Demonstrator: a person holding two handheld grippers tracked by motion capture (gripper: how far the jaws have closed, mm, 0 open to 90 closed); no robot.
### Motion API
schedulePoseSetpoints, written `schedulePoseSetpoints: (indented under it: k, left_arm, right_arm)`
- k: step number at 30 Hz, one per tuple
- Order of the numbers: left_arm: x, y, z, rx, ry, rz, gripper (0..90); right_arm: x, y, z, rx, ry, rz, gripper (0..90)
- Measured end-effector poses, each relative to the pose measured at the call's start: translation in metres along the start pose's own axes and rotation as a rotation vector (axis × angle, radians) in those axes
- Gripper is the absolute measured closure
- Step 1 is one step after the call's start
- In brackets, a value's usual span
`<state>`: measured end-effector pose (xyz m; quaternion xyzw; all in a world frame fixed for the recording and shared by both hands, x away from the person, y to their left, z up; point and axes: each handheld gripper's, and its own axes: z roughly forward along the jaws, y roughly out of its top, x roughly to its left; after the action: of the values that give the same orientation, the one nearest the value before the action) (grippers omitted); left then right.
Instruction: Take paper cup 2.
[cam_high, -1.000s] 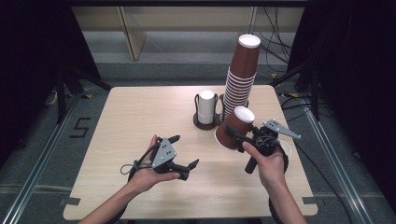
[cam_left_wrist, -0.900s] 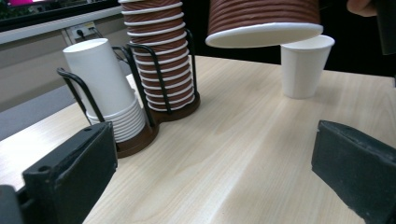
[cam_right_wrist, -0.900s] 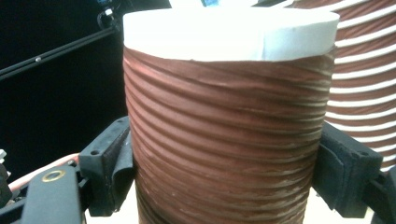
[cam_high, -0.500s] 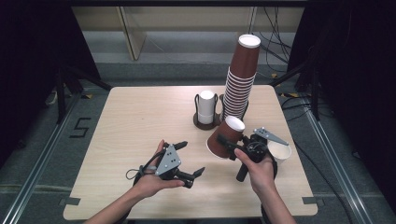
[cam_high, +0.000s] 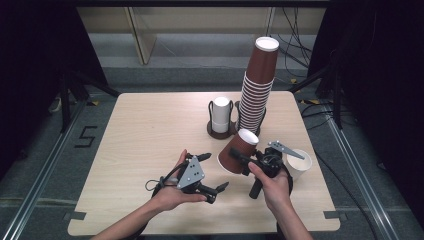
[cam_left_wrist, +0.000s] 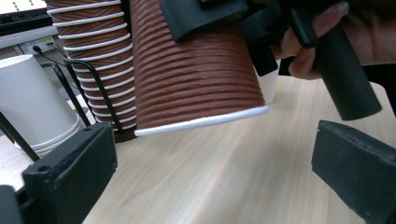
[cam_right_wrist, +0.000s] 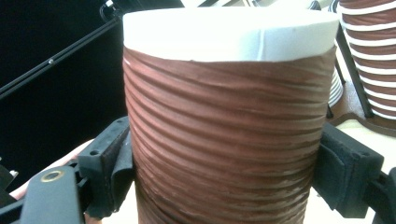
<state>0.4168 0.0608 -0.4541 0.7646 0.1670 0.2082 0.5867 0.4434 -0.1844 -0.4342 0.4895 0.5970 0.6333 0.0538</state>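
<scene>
My right gripper (cam_high: 241, 161) is shut on a brown ribbed paper cup (cam_high: 239, 150), held upside down and tilted, its white rim low over the table. In the right gripper view both pads press the sides of the brown cup (cam_right_wrist: 224, 135), and the right gripper (cam_right_wrist: 229, 168) spans it. My left gripper (cam_high: 215, 171) is open just left of the cup, with nothing between its jaws. In the left gripper view the left gripper (cam_left_wrist: 212, 186) points at the cup's rim (cam_left_wrist: 201, 122).
A tall stack of brown cups (cam_high: 257, 90) stands upside down in a black wire holder at the back of the table. Beside it are stacked white cups (cam_high: 220, 114). A single white cup (cam_high: 300, 162) stands upright to the right of my right hand.
My right gripper has come down and toward the left with the brown cup, uncovering the white cup at its right. My left gripper has shifted slightly right, toward the cup.
</scene>
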Motion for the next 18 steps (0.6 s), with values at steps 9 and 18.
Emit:
schedulePoseSetpoints:
  k: [9,18]
  left_arm:
    - [-0.001,0.0,0.012,0.007,-0.014,0.006,0.0]
    - [0.006,0.005,0.02,0.007,-0.009,-0.023,0.0]
  right_arm:
    - [0.003,-0.004,0.001,0.014,0.012,0.033,18.1]
    - [0.008,-0.007,0.0,0.018,0.028,0.043,18.2]
